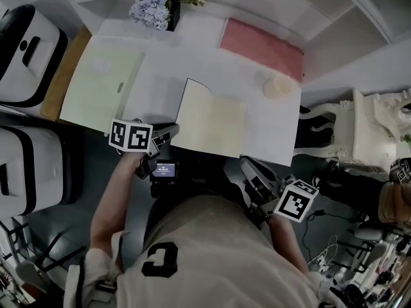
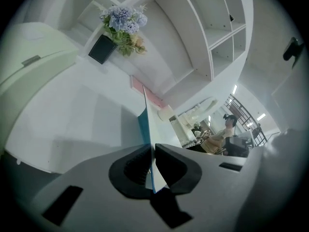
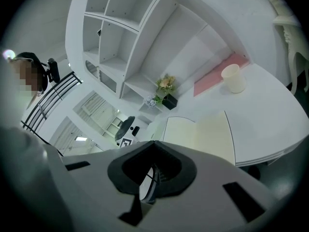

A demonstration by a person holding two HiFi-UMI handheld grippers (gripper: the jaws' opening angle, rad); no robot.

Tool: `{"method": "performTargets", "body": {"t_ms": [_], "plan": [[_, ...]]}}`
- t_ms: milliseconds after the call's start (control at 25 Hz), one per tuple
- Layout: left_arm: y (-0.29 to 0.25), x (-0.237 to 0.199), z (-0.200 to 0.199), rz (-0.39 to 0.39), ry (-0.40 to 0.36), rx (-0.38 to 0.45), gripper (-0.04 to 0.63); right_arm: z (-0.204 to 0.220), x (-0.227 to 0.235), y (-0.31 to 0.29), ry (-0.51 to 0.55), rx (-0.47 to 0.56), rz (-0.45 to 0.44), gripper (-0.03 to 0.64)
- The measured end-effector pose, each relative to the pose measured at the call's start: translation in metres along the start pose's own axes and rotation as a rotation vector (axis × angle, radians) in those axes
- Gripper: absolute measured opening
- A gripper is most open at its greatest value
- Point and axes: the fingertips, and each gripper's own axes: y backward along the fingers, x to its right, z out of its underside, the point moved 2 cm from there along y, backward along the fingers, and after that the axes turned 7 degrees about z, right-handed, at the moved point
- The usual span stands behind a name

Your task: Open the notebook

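Note:
The cream notebook (image 1: 212,124) lies near the front edge of the white table (image 1: 160,76). Its left side stands lifted, and in the left gripper view the cover (image 2: 147,124) shows edge-on as a thin sheet with a blue face. My left gripper (image 1: 168,133) is at the notebook's near left corner, shut on that cover (image 2: 153,151). My right gripper (image 1: 252,172) hangs just off the table's front edge, to the right of the notebook, touching nothing. Its jaws (image 3: 154,144) are shut and empty, and the notebook (image 3: 203,134) lies ahead of them.
A pale green pad (image 1: 103,85) lies at the table's left, a pink mat (image 1: 263,47) and a white cup (image 1: 278,86) at the back right. A potted flower bunch (image 1: 157,8) stands at the back. White cases (image 1: 26,50) sit on the floor to the left.

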Motion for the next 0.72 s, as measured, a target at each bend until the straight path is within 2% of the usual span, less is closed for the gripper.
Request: {"method": "performTargets", "body": {"t_ms": [360,720], "plan": [[0.004,-0.001,0.001,-0.086,-0.001,0.011,0.038,-0.010,0.010,-0.015,0.014,-0.084,-0.044,0.012],[0.012,-0.011,0.001,-0.172,-0.005,0.016,0.037,-0.009,0.018,-0.010,-0.010,-0.088,-0.038,0.012]]}}
